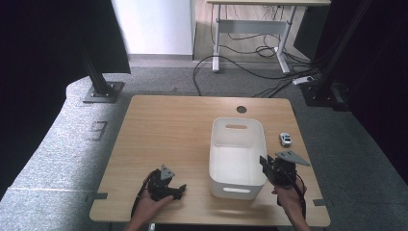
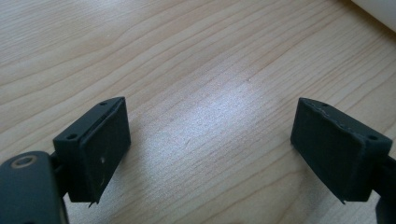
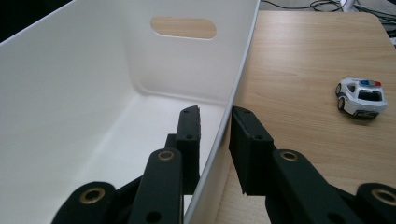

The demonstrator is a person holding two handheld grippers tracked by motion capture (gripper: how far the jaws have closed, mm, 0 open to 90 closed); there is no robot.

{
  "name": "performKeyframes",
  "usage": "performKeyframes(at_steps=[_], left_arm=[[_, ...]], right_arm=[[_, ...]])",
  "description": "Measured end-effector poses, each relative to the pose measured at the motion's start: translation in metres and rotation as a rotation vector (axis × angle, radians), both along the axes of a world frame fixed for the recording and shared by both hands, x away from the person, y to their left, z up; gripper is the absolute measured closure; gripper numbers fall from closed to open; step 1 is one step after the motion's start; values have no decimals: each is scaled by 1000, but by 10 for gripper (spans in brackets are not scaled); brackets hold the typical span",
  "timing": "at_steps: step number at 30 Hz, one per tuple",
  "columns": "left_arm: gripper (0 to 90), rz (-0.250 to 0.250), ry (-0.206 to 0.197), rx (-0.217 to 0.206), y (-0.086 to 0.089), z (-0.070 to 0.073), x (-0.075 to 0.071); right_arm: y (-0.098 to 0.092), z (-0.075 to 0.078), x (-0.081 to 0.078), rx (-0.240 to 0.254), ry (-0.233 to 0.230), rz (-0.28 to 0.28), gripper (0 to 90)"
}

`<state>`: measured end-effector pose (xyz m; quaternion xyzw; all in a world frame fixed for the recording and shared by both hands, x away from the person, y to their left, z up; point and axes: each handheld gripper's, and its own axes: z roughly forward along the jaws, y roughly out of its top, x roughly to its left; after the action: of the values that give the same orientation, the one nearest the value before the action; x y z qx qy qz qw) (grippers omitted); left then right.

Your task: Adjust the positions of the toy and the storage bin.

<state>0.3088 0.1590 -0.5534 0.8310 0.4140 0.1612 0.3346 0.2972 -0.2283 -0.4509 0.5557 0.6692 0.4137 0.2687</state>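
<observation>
A white plastic bin [image 1: 236, 156] stands just right of centre in the high view, on the wooden surface [image 1: 163, 130], its long axis running from the lower edge of the frame toward the top, open mouth upward, with a slot handle cut in each short end. The right tool [image 1: 265, 163] sits at the bin's right long wall near the lower end; in the right gripper view its jaws straddle that rim [image 3: 219, 140], one inside the bin and one outside, closed onto the thin wall. The left tool [image 1: 179, 191] rests low on the surface at lower left of the high view, jaws spread wide with bare wood between them and nothing held. The bin looks light and fairly stiff, though the thin wall may flex, and smooth plastic could slip under a one-sided pinch; a hold near the middle of a long wall, or at a slot handle, would likely tip it less. A small toy police car [image 1: 285, 139] lies apart, right of the bin.
</observation>
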Motion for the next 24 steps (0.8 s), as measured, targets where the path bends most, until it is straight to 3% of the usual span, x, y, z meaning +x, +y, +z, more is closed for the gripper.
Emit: performKeyframes(at_steps=[24], left_arm=[[122,1,0,0,0,0,0]], right_arm=[[17,0,10,-14,0,35,729]])
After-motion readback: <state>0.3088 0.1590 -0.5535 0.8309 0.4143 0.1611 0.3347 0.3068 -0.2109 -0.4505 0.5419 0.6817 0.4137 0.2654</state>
